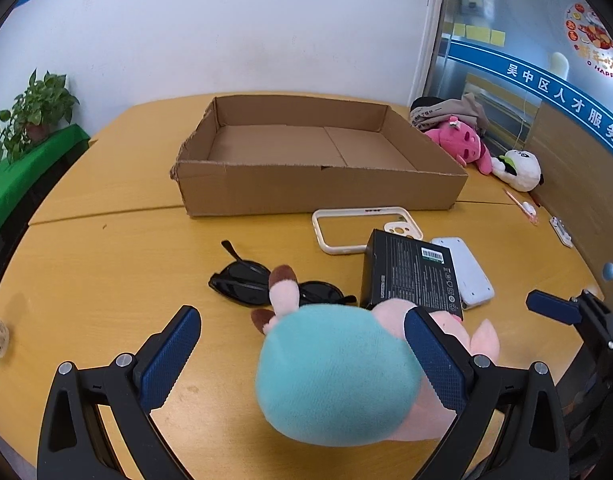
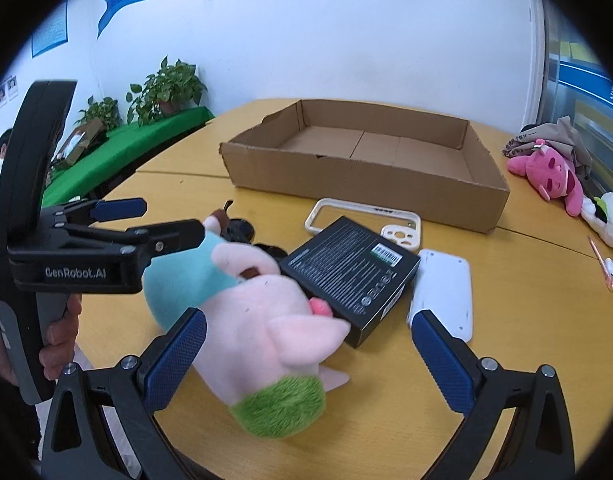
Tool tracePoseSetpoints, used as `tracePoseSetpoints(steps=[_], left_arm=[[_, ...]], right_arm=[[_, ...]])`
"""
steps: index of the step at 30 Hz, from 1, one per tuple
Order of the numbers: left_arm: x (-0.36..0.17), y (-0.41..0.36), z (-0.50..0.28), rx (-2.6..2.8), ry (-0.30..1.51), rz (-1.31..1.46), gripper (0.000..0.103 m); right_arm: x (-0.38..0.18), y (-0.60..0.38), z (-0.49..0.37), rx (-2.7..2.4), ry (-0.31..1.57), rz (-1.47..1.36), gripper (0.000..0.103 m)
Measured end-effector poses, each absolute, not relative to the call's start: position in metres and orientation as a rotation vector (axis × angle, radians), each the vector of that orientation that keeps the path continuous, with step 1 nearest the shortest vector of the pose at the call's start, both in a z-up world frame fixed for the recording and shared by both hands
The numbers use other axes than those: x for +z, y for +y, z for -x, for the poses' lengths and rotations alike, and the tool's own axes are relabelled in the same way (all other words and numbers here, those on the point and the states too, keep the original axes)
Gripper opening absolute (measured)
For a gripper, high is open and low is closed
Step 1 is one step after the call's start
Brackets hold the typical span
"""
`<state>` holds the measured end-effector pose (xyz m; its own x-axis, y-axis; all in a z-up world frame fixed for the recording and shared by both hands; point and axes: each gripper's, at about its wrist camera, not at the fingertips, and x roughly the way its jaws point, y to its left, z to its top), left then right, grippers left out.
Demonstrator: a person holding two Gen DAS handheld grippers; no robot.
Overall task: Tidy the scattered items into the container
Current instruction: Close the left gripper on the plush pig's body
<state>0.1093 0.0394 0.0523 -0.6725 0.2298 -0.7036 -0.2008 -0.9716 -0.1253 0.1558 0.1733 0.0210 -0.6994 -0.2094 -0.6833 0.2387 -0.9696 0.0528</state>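
A plush toy [image 1: 338, 376] with a teal body, pink head and green tuft lies on the wooden table between the fingers of my left gripper [image 1: 302, 316], which is open; its right finger touches the toy. My right gripper [image 2: 309, 318] is also open, with the toy's pink head [image 2: 258, 320] between its fingers. Behind the toy lie black sunglasses [image 1: 242, 284], a black box [image 1: 410, 272], a white case [image 1: 466, 272] and a cream phone bumper [image 1: 326, 232]. The open cardboard box [image 1: 322, 192] stands beyond them with nothing inside.
A pink plush [image 1: 458, 144], a white plush [image 1: 518, 168], a bundle of cloth and a pink pen [image 1: 522, 206] lie at the table's right edge. Potted plants [image 2: 166, 84] on a green-covered bench stand to the left. A hand [image 2: 58, 332] holds the left gripper.
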Motion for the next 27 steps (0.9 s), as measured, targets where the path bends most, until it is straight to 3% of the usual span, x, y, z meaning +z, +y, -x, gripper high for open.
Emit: tracePoseSetpoints(steps=[27], left_arm=[[0.032,0.032,-0.104,2.577,-0.143,1.194,0.103]], right_arm=[[0.003,0.160,-0.158,-2.651,0.072,-1.129,0.102]])
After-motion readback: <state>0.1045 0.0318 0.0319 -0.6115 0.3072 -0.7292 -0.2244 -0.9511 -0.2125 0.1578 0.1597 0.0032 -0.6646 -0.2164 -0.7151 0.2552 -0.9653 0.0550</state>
